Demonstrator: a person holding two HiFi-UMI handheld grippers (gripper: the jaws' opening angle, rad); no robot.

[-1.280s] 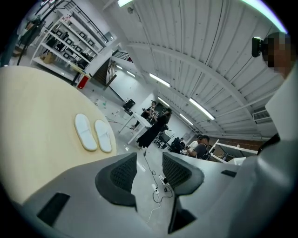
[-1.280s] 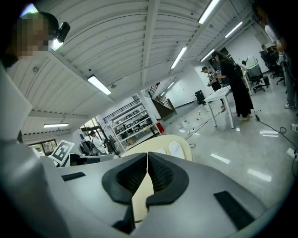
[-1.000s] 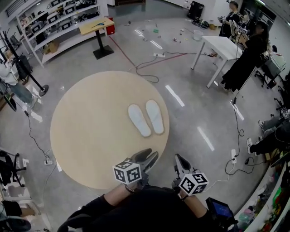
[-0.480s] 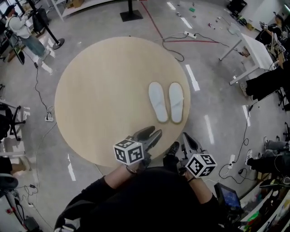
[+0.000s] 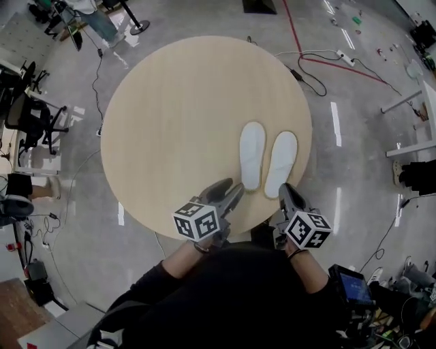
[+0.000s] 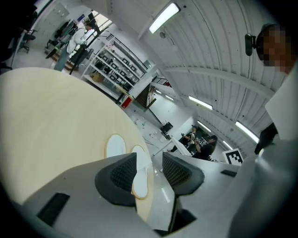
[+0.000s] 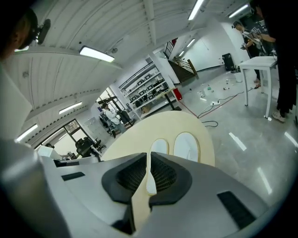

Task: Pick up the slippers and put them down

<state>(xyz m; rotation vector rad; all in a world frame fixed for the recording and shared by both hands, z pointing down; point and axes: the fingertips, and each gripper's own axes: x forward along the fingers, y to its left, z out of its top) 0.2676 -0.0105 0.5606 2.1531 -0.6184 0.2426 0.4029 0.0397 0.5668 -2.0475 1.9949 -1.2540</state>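
Observation:
Two white slippers lie side by side on the round wooden table (image 5: 177, 116), near its right edge: the left slipper (image 5: 251, 155) and the right slipper (image 5: 281, 163). My left gripper (image 5: 231, 189) hovers just short of the left slipper's near end, open, with nothing between its pads. In the left gripper view the slippers (image 6: 115, 145) lie ahead and one shows through the gap of the gripper (image 6: 149, 163). My right gripper (image 5: 286, 189) is at the right slipper's near end, shut and empty. The right gripper view has both slippers (image 7: 186, 145) beyond the closed gripper (image 7: 150, 174).
Cables (image 5: 310, 68) trail over the grey floor beyond the table. A white table's legs (image 5: 407, 102) stand at the right, office chairs (image 5: 30, 116) at the left. A person (image 5: 92, 17) stands at the far left. A small screen (image 5: 352, 286) sits by my right side.
Both grippers have moved forward over the table edge to the slippers' near ends. The table and slippers now sit closer and more centred in the head view. Jaw states look unchanged.

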